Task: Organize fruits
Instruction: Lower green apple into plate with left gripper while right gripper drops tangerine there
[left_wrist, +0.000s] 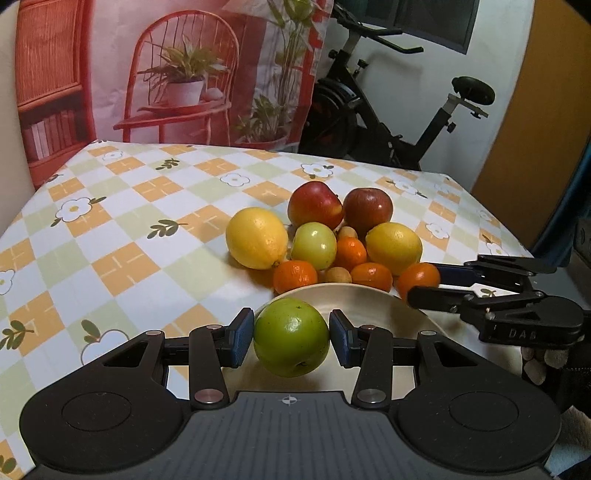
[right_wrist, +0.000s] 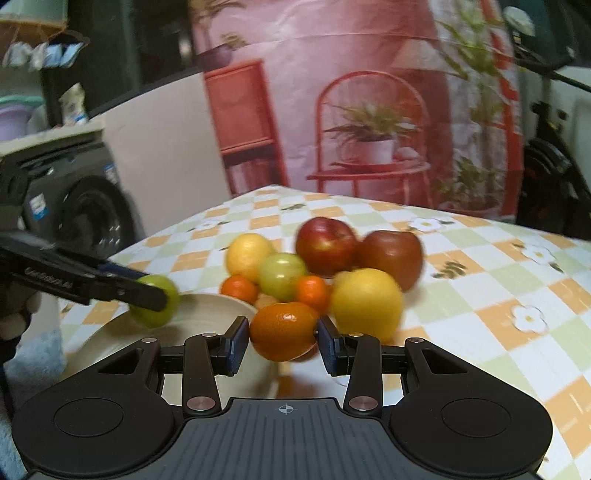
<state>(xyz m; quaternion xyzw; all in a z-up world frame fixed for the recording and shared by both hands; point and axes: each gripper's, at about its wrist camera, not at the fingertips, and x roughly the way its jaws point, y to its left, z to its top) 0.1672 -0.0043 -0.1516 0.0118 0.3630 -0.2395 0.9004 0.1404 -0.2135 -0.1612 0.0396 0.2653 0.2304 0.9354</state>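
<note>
1. Holding a green apple (left_wrist: 291, 338), the left gripper (left_wrist: 291, 336) squeezes it between its two blue pads. The apple hangs over the near edge of the cream bowl (left_wrist: 373, 306).

2. The right gripper (right_wrist: 282, 338) is clamped on an orange mandarin (right_wrist: 283, 330). The mandarin sits between its pads, just by the far rim of the bowl. It looks lifted off the table, but the picture is blurry, so I cannot be sure.

3. I see no fruit lying in the bowl yet. Some of its inside is hidden behind the apple and the grippers.

4. Most of the fruit is in a pile on the checked tablecloth (left_wrist: 122, 229), just behind the bowl.
   - Two red apples (left_wrist: 314, 204) sit at the back, side by side.
   - A big lemon (left_wrist: 256, 237) is on the left and another lemon (left_wrist: 393, 248) is on the right.
   - A pale green apple (left_wrist: 313, 245) sits in the middle.
   - A few more mandarins (left_wrist: 294, 276) lie in front, close to the bowl.
   - Two small tan fruits (left_wrist: 337, 275) peek out between them.

5. My guess is the job has only just started. Two fruits are picked up and about to go in the bowl. All the rest of the pile is left to sort.
</note>
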